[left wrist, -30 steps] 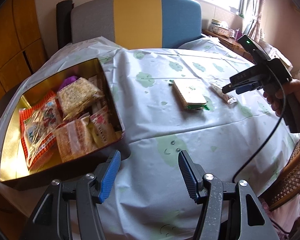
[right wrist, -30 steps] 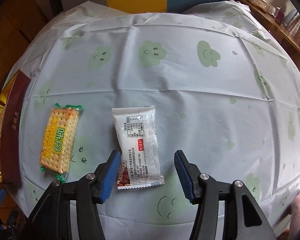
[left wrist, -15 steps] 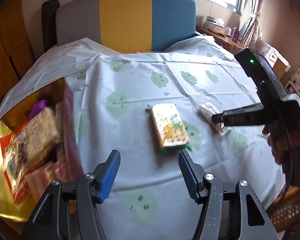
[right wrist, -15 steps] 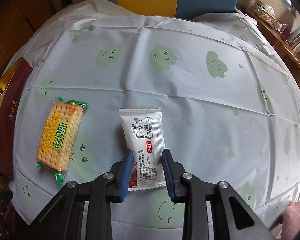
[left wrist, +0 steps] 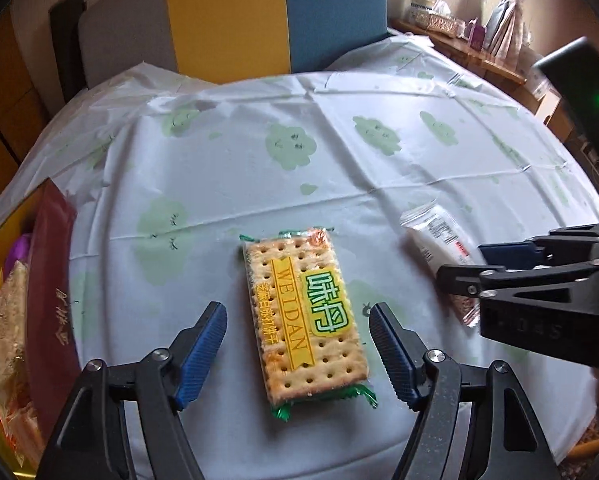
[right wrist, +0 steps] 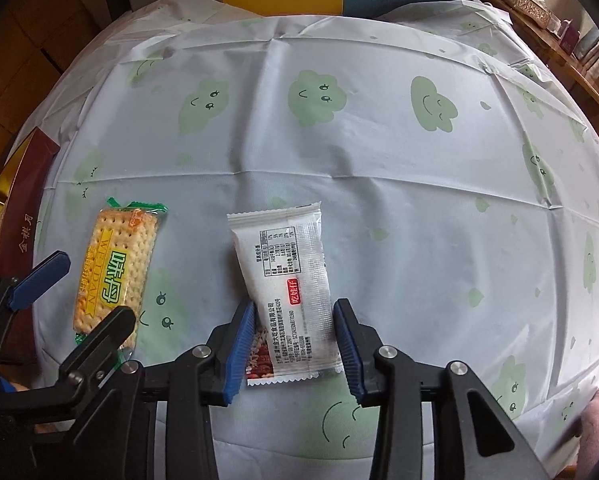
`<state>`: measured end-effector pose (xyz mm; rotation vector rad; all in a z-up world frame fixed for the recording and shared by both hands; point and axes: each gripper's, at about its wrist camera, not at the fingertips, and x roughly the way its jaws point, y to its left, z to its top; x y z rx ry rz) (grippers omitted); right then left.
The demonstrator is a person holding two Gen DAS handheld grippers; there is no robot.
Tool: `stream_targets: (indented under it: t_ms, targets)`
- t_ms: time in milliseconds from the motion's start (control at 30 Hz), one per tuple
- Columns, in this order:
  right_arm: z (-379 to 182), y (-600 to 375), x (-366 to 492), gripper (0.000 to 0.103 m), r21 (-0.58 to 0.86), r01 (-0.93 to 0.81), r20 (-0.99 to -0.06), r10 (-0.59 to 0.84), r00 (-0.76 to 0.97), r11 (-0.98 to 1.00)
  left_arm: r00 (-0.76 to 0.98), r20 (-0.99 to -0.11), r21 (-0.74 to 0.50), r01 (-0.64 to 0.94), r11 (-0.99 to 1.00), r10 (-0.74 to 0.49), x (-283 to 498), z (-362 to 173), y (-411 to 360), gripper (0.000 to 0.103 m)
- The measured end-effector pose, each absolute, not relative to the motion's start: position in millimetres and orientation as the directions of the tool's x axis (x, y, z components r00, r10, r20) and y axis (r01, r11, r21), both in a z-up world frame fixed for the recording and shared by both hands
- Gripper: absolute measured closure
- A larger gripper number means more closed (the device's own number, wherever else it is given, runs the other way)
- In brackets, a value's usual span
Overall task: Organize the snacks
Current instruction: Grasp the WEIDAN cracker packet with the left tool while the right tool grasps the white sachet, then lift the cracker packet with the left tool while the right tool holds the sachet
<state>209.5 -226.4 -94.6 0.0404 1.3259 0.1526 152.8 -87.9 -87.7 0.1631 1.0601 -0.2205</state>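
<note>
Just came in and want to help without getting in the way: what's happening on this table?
A person is sorting snacks with a handheld gripper in each hand. The left gripper hangs open over the cracker pack, fingers either side, not touching. The right gripper straddles the white snack packet; its fingers have just been opening and don't seem to clamp it. Both snacks lie flat on the tablecloth. The box at the left already holds other snacks.
</note>
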Motion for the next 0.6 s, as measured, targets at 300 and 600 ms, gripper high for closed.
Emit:
stream_targets:
  t_ms: [300, 600]
  targets:
    - [-97, -211, 206, 0.064, 0.025, -0.177, -0.964, 0.070, 0.256, 0.984, 0.526, -0.846, 0.060, 0.258, 0.964, -0.088, 134, -90, -78, 0.055]
    - [-103, -221, 208, 0.060, 0.067, -0.164, -0.959, 0.109, 0.262, 0.984, 0.558, -0.826, 0.061, 0.223, 0.973, -0.076, 80, -88, -49, 0.055]
